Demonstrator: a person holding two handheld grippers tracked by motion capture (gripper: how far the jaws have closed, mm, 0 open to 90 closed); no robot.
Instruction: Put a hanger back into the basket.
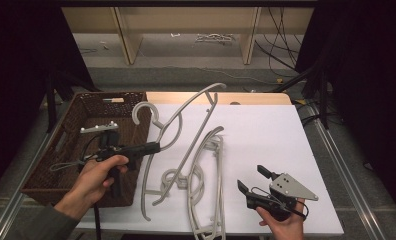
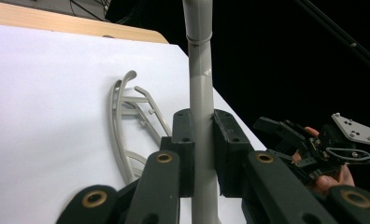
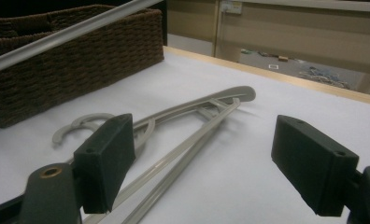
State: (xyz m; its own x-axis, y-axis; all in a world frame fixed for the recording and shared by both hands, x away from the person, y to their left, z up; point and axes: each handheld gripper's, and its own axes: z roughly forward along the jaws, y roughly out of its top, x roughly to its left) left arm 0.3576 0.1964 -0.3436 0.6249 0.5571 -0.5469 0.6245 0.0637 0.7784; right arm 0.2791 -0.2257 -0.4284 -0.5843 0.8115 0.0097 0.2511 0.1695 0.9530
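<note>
My left gripper [image 1: 155,147] is shut on the bar of a grey plastic hanger [image 1: 186,112], which hangs tilted above the white board with its hook [image 1: 143,112] over the basket's corner. In the left gripper view both pads of that gripper [image 2: 202,140] press on the hanger's bar [image 2: 201,93]. A second grey hanger [image 1: 206,185] lies flat on the board; it also shows as the flat hanger [image 3: 188,130] ahead of my right gripper. The right gripper [image 1: 253,179] rests low at the front right, open, with nothing between its fingertips [image 3: 211,163].
A dark wicker basket [image 1: 86,150] stands at the board's left edge, also seen as the basket [image 3: 71,56] past the raised bar [image 3: 57,37]. The white board [image 1: 266,130] has free room at the right. Beyond it are wooden table legs and cables on the floor.
</note>
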